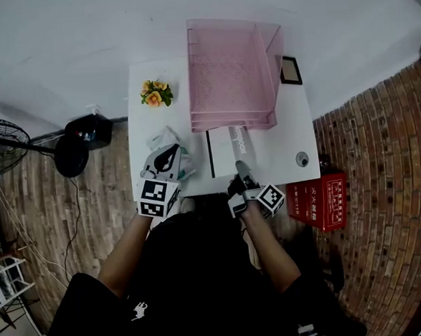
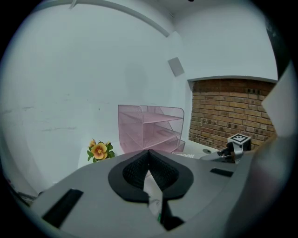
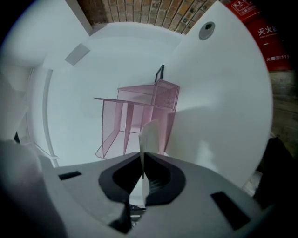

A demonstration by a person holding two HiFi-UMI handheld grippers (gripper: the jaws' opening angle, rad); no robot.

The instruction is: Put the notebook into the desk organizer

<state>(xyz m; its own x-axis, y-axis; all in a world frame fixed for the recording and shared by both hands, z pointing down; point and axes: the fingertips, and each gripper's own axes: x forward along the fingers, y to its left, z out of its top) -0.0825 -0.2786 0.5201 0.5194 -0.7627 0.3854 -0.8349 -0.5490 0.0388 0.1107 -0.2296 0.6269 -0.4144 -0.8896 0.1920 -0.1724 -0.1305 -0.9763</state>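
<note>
One thin notebook (image 3: 150, 135), likely light and floppy, is pinched by its near edge between the right gripper's (image 3: 141, 160) fingers. The left gripper (image 2: 149, 160) is closed and empty.

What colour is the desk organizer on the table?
Pink, in a see-through mesh. The desk organizer shows best in the head view.

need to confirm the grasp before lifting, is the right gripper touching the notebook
Touching. The right gripper view shows the right gripper with its jaws closed on the thin white edge of the notebook, which runs between the pads with no gap.
</note>
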